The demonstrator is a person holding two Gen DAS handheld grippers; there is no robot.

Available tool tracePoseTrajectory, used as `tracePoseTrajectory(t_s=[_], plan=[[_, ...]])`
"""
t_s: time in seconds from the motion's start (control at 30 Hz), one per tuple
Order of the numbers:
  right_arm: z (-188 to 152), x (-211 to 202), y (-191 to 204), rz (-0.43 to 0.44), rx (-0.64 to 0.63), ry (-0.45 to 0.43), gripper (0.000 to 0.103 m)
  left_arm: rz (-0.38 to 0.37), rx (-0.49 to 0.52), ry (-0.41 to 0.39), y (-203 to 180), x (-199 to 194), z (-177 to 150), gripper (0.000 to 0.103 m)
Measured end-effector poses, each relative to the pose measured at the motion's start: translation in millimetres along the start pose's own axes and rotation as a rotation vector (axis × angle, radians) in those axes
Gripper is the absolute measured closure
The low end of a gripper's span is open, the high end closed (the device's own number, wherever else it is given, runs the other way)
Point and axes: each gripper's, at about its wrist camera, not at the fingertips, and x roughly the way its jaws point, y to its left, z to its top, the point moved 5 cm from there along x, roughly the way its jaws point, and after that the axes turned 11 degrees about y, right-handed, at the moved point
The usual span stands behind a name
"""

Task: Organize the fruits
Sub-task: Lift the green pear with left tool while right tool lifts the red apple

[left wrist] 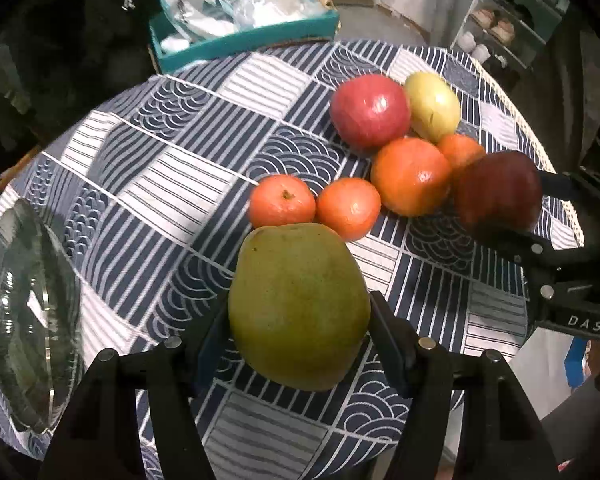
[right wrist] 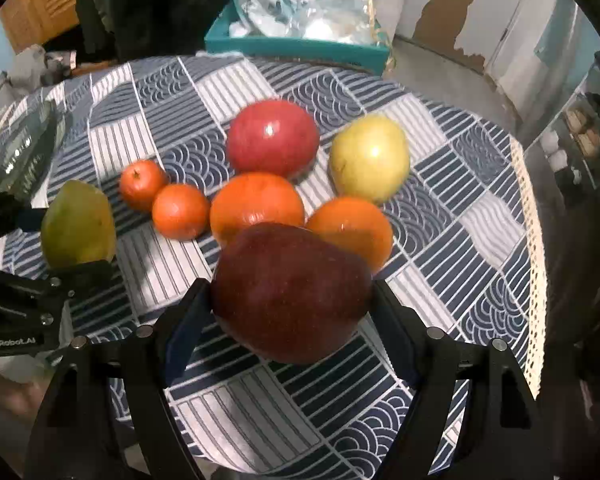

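Left wrist view: we have the left gripper [left wrist: 300,316] clamped on a green mango [left wrist: 298,306], the right gripper [right wrist: 292,304] on a dark red apple [right wrist: 290,292]. Both look heavy, smooth and bruisable; we'd grip their widest middles.

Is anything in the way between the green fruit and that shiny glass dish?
Nothing visible is. The left hand-held gripper holds the green fruit, and only bare patterned tablecloth lies between it and the glass dish at the table's left edge. The other fruits sit on the far side.
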Motion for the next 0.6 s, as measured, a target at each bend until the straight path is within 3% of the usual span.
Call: tracePoseTrajectory(t_s=[0.6], plan=[[34,-57,32,0.014,-0.054,-0.151,0.024,0.049,-0.058,-0.134,31,-64,-3,0.035]])
